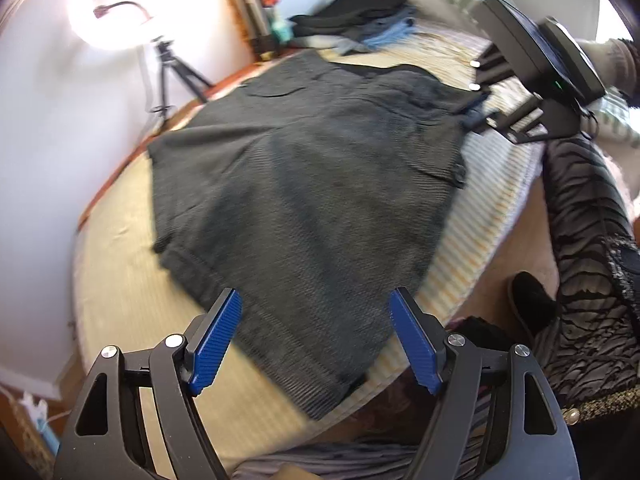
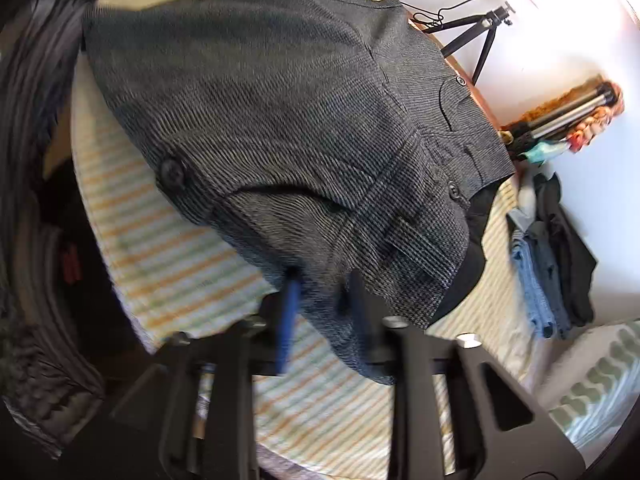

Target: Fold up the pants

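The dark grey ribbed pants [image 1: 304, 184] lie spread on the bed, waistband at the far end. My left gripper [image 1: 316, 304] is open and empty, jaws wide, just above the near hem end. In the left wrist view my right gripper [image 1: 478, 114] is at the waistband's right corner. In the right wrist view the right gripper [image 2: 322, 284] is partly closed, with an edge of the pants [image 2: 280, 120] between its blue fingers [image 2: 290, 300] near the waistband; the view is blurred.
The bed has a striped cover [image 1: 480, 216] and a tan mat [image 1: 132, 272]. A pile of folded dark and blue clothes [image 1: 360, 16] lies at the far end. A ring light on a tripod [image 1: 160, 64] stands by the wall. A person's patterned clothing [image 1: 588, 240] is at right.
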Demonstrator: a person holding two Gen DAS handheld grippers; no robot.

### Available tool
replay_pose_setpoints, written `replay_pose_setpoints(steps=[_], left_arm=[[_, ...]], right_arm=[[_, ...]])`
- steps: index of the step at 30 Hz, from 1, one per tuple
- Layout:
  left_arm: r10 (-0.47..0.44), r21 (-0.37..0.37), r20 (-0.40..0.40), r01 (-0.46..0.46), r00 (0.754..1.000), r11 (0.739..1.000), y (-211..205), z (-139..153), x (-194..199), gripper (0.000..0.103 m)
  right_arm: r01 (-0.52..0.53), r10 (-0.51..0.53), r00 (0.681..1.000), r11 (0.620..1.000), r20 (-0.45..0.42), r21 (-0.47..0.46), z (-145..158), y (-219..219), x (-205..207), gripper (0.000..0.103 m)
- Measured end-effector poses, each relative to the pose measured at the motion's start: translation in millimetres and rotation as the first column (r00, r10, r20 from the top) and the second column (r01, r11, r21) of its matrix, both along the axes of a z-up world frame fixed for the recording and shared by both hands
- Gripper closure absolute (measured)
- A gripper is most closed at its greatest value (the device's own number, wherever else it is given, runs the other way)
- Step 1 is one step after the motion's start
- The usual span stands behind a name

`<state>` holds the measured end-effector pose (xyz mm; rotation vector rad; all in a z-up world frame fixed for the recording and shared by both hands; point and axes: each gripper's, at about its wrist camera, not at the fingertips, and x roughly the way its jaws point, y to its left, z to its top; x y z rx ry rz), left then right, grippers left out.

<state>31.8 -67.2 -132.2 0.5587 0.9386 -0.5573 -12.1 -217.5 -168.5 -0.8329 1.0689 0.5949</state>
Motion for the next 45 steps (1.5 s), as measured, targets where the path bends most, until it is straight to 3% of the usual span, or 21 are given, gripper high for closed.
replay_pose_setpoints(steps=[9, 14, 21, 23, 26, 28, 30, 31, 35, 41, 45], left_arm=[[-0.082, -0.003, -0.061, 0.082, 0.995, 0.997, -31, -31, 5, 0.026], [-0.036, 0.074, -0.055, 0.04, 0.998, 0.996, -28, -56, 13, 0.026], [0.034, 0.125, -0.112, -0.02, 0.993, 0.992, -8, -68, 24, 0.026], [0.058, 0.111, -0.126, -0.044, 0.99, 0.993, 1, -67, 26, 0.026], [0.101, 0.087, -0.117, -0.091, 0.988, 0.992, 13, -60, 31, 0.03], [0.114, 0.059, -0.114, -0.108, 0.987, 0.992, 20, -53, 37, 0.048], [0.124, 0.016, -0.105, -0.123, 0.987, 0.992, 27, -41, 42, 0.077], [0.133, 0.004, -0.092, -0.133, 0.987, 0.991, 29, -34, 45, 0.08], [0.15, -0.048, -0.026, -0.151, 0.988, 0.987, 37, 1, 61, 0.085], [0.134, -0.056, 0.102, -0.129, 0.986, 0.99, 36, 53, 100, 0.089], [0.133, -0.059, 0.16, -0.125, 0.978, 0.99, 38, 69, 127, 0.09]], right_arm=[[0.088, -0.091, 0.995, 0.992, 0.034, 0.089, 32, -1, 28, 0.093], [0.108, -0.115, 0.992, 0.985, 0.047, 0.135, 46, 0, 35, 0.093], [0.136, -0.146, 0.988, 0.976, 0.047, 0.172, 49, -9, 27, 0.093], [0.143, -0.154, 0.987, 0.973, 0.045, 0.179, 49, -10, 23, 0.093], [0.146, -0.158, 0.986, 0.973, 0.058, 0.178, 49, -12, 19, 0.093], [0.145, -0.159, 0.985, 0.972, 0.065, 0.183, 52, -11, 17, 0.093], [0.143, -0.16, 0.984, 0.971, 0.08, 0.19, 58, -10, 17, 0.093], [0.141, -0.161, 0.983, 0.971, 0.09, 0.193, 62, -9, 18, 0.093], [0.145, -0.177, 0.975, 0.966, 0.136, 0.215, 82, -7, 29, 0.093], [0.149, -0.196, 0.96, 0.962, 0.202, 0.228, 106, -2, 57, 0.093], [0.163, -0.219, 0.945, 0.959, 0.243, 0.233, 117, -3, 85, 0.093]])
